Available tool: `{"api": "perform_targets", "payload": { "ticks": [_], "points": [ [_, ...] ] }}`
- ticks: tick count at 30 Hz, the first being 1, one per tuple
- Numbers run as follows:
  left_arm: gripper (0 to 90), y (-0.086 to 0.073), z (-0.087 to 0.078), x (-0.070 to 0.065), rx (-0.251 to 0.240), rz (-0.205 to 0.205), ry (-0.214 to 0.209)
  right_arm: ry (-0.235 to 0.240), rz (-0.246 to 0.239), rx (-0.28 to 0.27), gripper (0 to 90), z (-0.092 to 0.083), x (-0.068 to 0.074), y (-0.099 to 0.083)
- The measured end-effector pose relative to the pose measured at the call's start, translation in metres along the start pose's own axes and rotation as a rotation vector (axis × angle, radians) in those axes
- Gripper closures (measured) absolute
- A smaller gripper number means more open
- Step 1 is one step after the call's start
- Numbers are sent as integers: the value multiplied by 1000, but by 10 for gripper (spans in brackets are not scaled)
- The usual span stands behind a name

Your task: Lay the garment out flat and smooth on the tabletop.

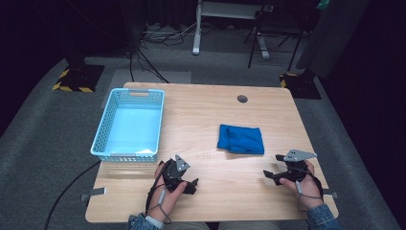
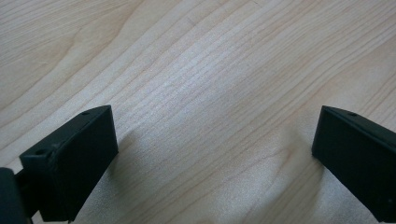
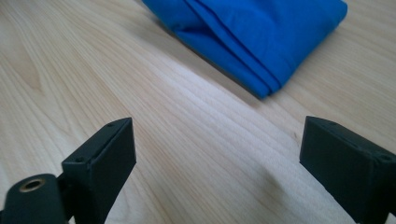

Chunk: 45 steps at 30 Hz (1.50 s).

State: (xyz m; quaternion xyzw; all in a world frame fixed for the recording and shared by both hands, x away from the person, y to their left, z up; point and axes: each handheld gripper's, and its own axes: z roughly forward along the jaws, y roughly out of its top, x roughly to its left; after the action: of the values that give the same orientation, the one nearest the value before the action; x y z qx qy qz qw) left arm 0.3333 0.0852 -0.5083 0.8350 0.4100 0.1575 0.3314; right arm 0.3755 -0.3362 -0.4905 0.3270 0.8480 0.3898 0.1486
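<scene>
Bare wood lies between the left gripper [image 1: 190, 184] and right gripper [image 1: 272, 173] at the near edge of the table [image 1: 206, 115], a free lane across. A folded blue cloth [image 1: 241, 139] lies just beyond the right gripper, low in its path. The basket [image 1: 128, 123] walls off the far left corner; open board separates it from the cloth.

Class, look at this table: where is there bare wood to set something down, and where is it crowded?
Free: the wide strip between basket and cloth; the back edge behind the cloth, by the hole; the front middle between left gripper and right gripper. Crowded: the left side, where the basket sits.
</scene>
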Motion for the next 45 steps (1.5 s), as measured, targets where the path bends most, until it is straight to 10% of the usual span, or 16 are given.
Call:
{"api": "perform_targets", "payload": {
  "ticks": [45],
  "points": [
    [2, 0, 0, 0, -3, 0, 0, 92, -236, -43, 143, 29, 26, 101]
  ]
}}
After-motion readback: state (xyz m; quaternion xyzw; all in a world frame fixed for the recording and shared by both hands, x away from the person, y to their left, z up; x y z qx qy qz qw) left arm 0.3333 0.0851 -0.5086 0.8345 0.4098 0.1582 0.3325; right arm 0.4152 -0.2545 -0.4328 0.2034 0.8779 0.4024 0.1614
